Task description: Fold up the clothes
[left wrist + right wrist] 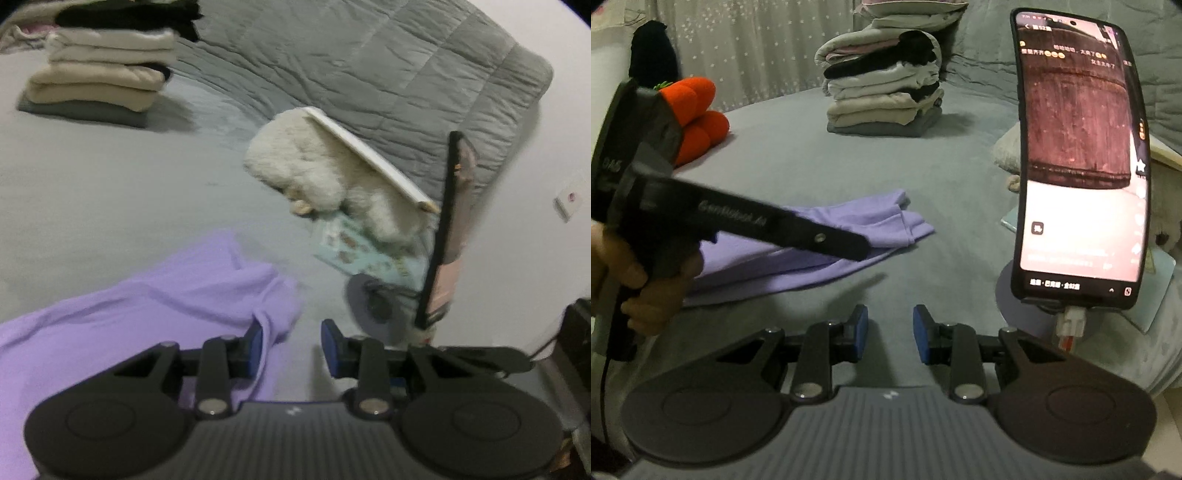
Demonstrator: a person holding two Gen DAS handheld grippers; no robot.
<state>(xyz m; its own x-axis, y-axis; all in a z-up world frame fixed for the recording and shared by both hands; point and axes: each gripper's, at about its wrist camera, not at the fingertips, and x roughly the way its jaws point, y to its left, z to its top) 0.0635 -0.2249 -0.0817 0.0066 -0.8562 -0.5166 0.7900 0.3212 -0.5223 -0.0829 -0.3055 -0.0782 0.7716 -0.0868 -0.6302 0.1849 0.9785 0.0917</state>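
A purple garment (122, 317) lies crumpled on the grey bed sheet (110, 192), at the lower left of the left wrist view. My left gripper (291, 345) hovers at its right edge, jaws apart; a fold of the cloth lies against the left finger (256, 341), and bare sheet shows in the gap. In the right wrist view the same garment (849, 225) lies mid-bed. A hand (646, 280) holds the left gripper (855, 247) over it. My right gripper (890, 332) stands open above bare sheet, short of the garment, with nothing between its fingers.
A stack of folded clothes (886, 92) stands at the back of the bed. A lit phone (1078, 158) on a round stand rises close on the right. A white plush toy (306, 166), a booklet (354, 251), a grey quilt (388, 66) and an orange plush (698, 110) lie around.
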